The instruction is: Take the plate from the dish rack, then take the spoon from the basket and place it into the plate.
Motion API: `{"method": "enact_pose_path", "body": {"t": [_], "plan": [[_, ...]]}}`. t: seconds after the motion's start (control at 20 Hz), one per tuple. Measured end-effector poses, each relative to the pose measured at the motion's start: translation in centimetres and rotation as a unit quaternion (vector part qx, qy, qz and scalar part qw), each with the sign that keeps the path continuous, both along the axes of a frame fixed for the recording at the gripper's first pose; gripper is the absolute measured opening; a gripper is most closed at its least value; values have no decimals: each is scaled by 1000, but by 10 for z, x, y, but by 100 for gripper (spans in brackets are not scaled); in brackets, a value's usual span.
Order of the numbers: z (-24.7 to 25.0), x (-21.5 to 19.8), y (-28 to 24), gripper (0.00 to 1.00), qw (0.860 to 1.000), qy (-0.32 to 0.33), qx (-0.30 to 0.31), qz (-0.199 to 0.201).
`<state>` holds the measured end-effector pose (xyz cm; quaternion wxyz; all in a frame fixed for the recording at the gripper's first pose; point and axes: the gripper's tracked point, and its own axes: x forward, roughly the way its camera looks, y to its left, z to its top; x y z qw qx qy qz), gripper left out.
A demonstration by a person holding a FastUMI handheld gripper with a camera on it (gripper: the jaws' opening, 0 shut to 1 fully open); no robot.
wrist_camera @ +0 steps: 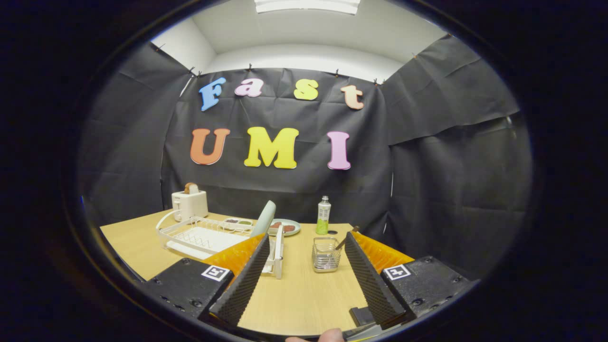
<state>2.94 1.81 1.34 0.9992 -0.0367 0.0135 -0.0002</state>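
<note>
Step one not begun: my gripper (pixel 304 247) wide open, empty; next, close on plate (pixel 264 219) standing in rack (pixel 190 235).

A: What is the bench (pixel 304 289) made of?
B: Pale wood-look laminate, smooth, with a soft sheen.
A: And the dish rack (pixel 199 235)?
B: White coated wire. The plate (pixel 264 219) standing in it looks like matt, smooth ceramic.
A: The basket (pixel 326 254)?
B: Shiny metal wire, holding a spoon (pixel 346 239) whose handle looks wooden.
A: The gripper (pixel 304 237)?
B: Its spread jaws carry rough, ribbed pads, empty. Behind, a glossy plastic bottle (pixel 323 215) and a smooth toaster (pixel 189 203).
</note>
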Motion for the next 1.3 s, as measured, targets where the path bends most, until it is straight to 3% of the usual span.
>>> {"method": "enact_pose_path", "body": {"t": [0.35, 0.65, 0.9, 1.3], "plan": [[55, 68, 33, 100, 995, 56, 23, 77], [94, 141, 40, 100, 988, 130, 14, 86], [94, 197, 57, 100, 975, 204, -17, 88], [36, 262, 87, 100, 928, 365, 9, 72]]}}
